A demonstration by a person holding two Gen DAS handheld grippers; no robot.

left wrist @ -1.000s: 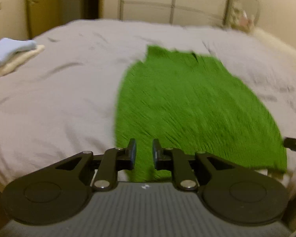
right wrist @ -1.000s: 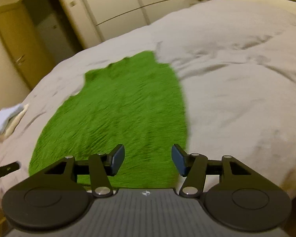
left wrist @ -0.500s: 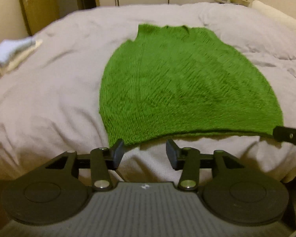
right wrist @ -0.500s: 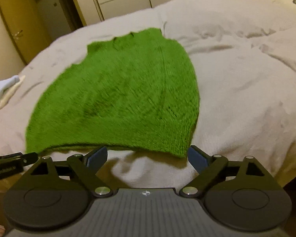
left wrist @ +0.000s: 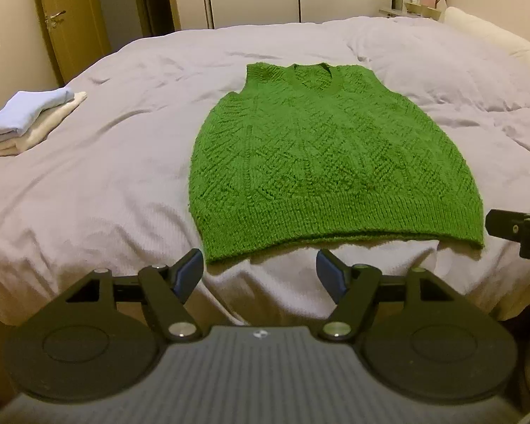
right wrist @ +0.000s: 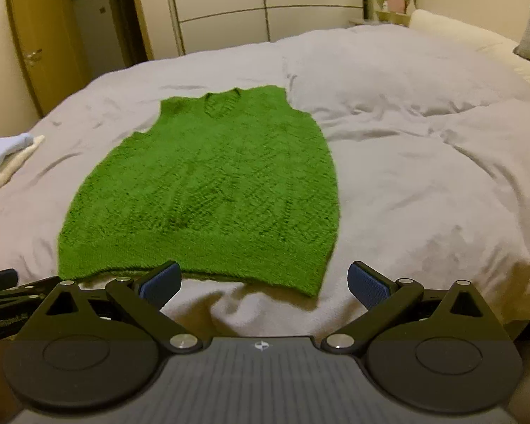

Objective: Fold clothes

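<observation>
Pale grey bedding covers the bed (left wrist: 88,183) across the left wrist view, with the green knitted vest (left wrist: 332,155) flat at centre, neckline toward the top of the frame, hem nearest. The left gripper (left wrist: 259,270), jaws just opened and empty, sits right below the hem's left corner.

From the right wrist view, the vest (right wrist: 208,190) lies centre-left; the right gripper (right wrist: 263,282), spread wide with nothing between, sits below the hem's right corner.

White lettering on the left tongs (right wrist: 3,304) is too blurred to read.
</observation>
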